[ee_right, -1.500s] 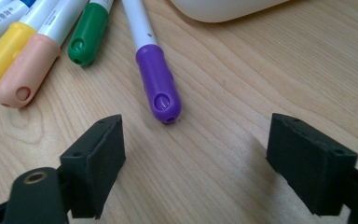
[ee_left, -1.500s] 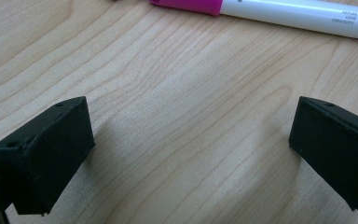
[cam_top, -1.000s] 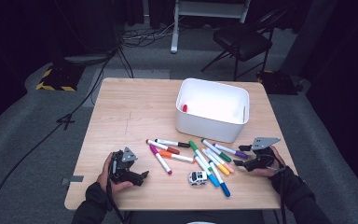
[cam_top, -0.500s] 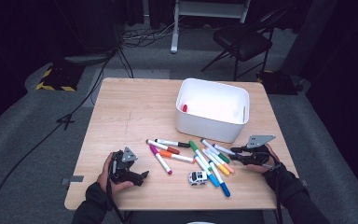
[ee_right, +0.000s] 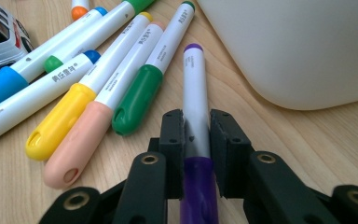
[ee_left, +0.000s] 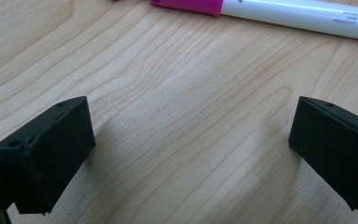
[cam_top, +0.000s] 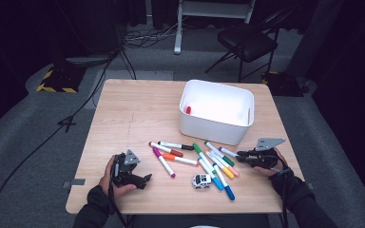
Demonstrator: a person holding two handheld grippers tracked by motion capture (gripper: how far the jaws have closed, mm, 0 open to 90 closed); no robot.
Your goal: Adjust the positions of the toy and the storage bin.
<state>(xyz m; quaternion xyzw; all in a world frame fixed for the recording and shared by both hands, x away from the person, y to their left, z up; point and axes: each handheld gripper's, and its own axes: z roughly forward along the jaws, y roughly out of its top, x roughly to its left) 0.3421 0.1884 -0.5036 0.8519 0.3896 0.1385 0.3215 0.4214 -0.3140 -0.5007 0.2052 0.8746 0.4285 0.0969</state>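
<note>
Several coloured markers lie in a loose pile on the wooden table in front of the white bin. My right gripper rests at the pile's right end. Its jaws have just been closing and are now shut on a purple marker, which lies flat between the pads and points toward the bin. My left gripper sits on the table at the front left. It is open, with bare wood between its jaws. A magenta marker lies just beyond it.
A small white toy car stands at the front of the pile. A red marker lies inside the bin. Green, peach, yellow and blue markers lie close to the left of the held one. A chair stands beyond the table.
The right gripper's jaws have closed around the purple marker. Both hands have stayed where they were.
</note>
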